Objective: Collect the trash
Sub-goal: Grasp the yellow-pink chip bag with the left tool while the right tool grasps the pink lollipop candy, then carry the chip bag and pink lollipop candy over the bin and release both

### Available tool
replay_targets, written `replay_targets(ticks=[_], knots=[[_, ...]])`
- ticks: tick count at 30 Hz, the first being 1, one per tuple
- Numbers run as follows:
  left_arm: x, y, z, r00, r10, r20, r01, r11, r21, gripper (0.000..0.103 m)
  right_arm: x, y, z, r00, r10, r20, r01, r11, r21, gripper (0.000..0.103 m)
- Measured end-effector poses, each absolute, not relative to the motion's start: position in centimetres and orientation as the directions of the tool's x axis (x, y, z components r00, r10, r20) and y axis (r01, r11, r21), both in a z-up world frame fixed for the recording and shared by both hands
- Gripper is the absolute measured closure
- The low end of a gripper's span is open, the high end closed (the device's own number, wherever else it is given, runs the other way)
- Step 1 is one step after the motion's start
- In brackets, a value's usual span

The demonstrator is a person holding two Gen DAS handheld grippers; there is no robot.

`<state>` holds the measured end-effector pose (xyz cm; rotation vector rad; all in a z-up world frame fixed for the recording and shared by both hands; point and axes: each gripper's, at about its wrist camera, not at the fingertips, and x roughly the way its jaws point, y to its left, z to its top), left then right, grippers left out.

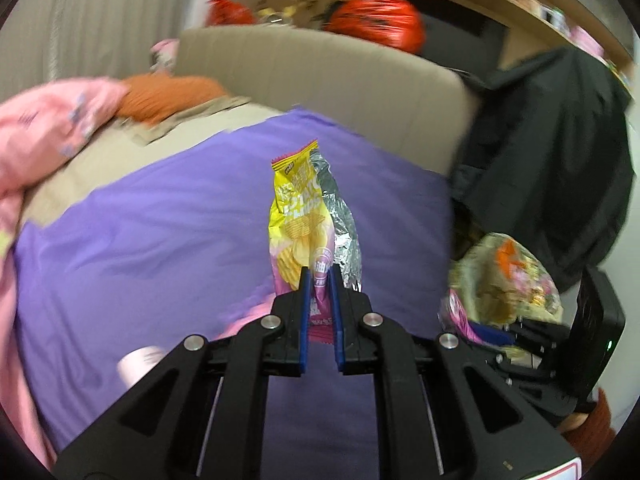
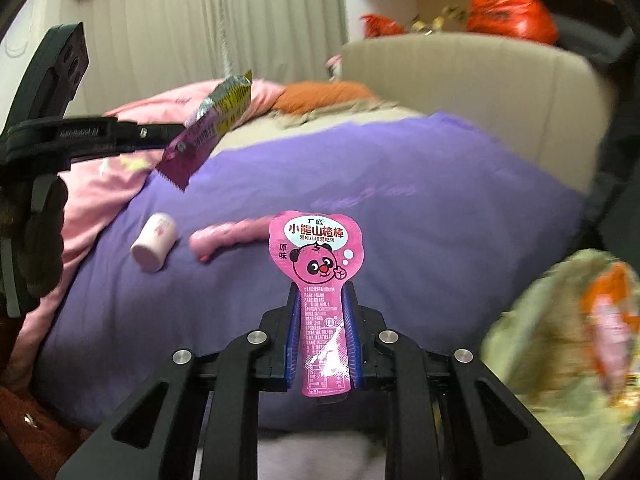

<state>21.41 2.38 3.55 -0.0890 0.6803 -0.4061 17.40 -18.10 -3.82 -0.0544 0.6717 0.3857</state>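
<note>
My left gripper (image 1: 319, 276) is shut on a yellow and pink chip bag (image 1: 298, 220) with a foil inside, held up above the purple blanket (image 1: 160, 232). It also shows in the right wrist view (image 2: 212, 128), at the upper left. My right gripper (image 2: 321, 292) is shut on a pink spoon-shaped snack wrapper (image 2: 318, 256) with a panda face. A small white and pink bottle (image 2: 154, 247) and a pink wrapper (image 2: 232, 236) lie on the blanket. A clear bag of collected trash (image 2: 560, 328) hangs at the right, also in the left wrist view (image 1: 504, 280).
A beige headboard (image 1: 320, 76) stands behind the bed. Pink bedding (image 1: 52, 120) and an orange pillow (image 1: 168, 94) lie at the left. A black coat (image 1: 552, 168) hangs at the right. Orange bags (image 1: 376, 16) sit on a shelf behind.
</note>
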Motion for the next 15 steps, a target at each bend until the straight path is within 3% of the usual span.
replay_targets(ticks=[10,15], knots=[[20.8,-13.2,5.7,0.529,-0.629,-0.57,0.636,0.738,-0.225,0.094,13.3,-31.2,1.1,0.839,0.06,-0.54,-0.092,0.995,-0.031,0.083],[19.9,-20.6,4.8,0.45,-0.656,-0.606,0.733,0.659,-0.168,0.094,12.0,-36.9,1.5,0.84,-0.059,-0.539,0.035,0.998,-0.056,0.083]])
